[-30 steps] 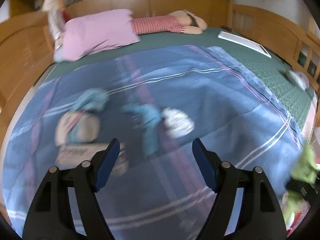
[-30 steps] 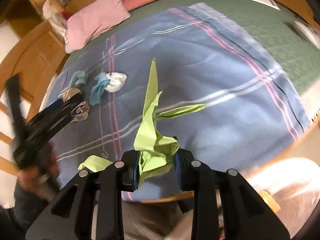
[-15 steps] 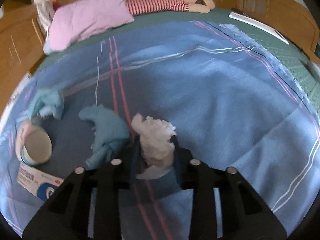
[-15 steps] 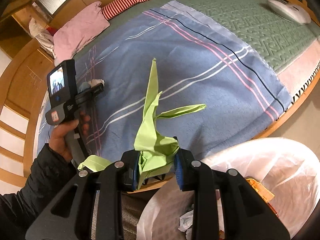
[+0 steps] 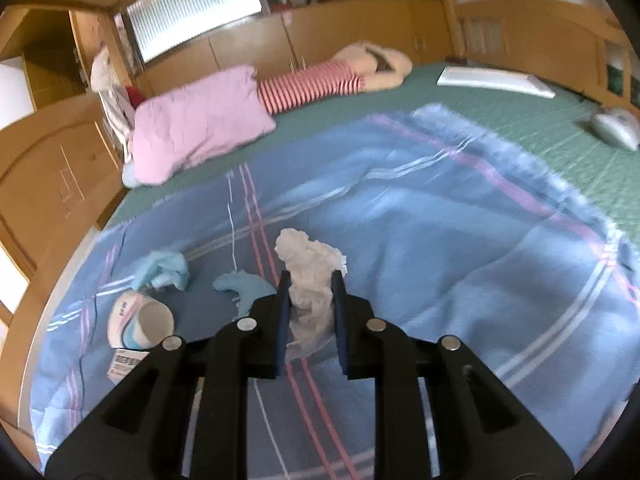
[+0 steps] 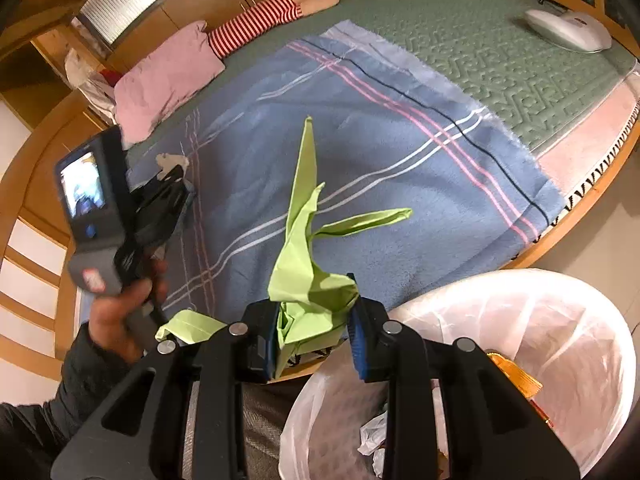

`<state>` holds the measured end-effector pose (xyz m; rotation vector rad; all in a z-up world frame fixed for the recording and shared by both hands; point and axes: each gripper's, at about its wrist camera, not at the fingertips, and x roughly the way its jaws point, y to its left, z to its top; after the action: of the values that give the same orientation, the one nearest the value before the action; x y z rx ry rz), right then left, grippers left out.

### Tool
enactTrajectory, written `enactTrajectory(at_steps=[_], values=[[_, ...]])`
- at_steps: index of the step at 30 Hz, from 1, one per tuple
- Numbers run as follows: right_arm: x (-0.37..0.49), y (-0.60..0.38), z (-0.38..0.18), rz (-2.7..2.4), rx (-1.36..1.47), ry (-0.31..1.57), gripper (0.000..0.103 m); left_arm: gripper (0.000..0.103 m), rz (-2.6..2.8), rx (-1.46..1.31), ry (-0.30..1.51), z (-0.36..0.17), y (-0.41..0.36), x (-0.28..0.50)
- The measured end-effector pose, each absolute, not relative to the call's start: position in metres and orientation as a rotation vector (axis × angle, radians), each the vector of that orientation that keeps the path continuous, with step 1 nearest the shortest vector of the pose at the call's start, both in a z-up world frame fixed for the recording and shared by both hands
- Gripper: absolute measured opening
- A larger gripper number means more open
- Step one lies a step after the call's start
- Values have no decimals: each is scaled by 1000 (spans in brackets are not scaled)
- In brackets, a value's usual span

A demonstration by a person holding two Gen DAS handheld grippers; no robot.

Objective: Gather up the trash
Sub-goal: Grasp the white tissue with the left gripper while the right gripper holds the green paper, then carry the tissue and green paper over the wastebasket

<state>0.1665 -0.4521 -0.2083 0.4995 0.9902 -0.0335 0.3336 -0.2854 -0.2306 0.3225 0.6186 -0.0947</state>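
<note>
My left gripper [image 5: 311,300] is shut on a crumpled white tissue [image 5: 310,268] and holds it just above the blue plaid blanket [image 5: 440,248]. Left of it on the blanket lie two light blue wads [image 5: 166,272] [image 5: 244,288], a paper cup on its side [image 5: 140,322] and a small printed box [image 5: 126,364]. My right gripper [image 6: 314,340] is shut on crumpled green paper [image 6: 304,248], near the rim of a white-lined trash bin [image 6: 520,360]. The left gripper also shows in the right wrist view [image 6: 172,180], with the tissue [image 6: 170,160] in it.
A pink pillow [image 5: 192,136] and a striped doll [image 5: 316,84] lie at the head of the green bed [image 5: 560,148]. A white flat board [image 5: 492,80] and a white device [image 5: 616,132] lie at the far right. Wooden cabinets ring the bed. The bin holds some trash [image 6: 516,372].
My left gripper closed on the white tissue and lifted it off the blanket. My right gripper carried the green paper back towards the bin, which came into view.
</note>
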Motion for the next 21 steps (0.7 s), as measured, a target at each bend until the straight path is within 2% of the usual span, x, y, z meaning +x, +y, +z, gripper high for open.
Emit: enactTrajectory(at_steps=[8,21], values=[[132,-454,-179,-61,500,915,29,21,-218,286,490,-164,-287,231],[12,-467,-127,-181,499,767,30,21,-431,236,502,-111,-302,97]])
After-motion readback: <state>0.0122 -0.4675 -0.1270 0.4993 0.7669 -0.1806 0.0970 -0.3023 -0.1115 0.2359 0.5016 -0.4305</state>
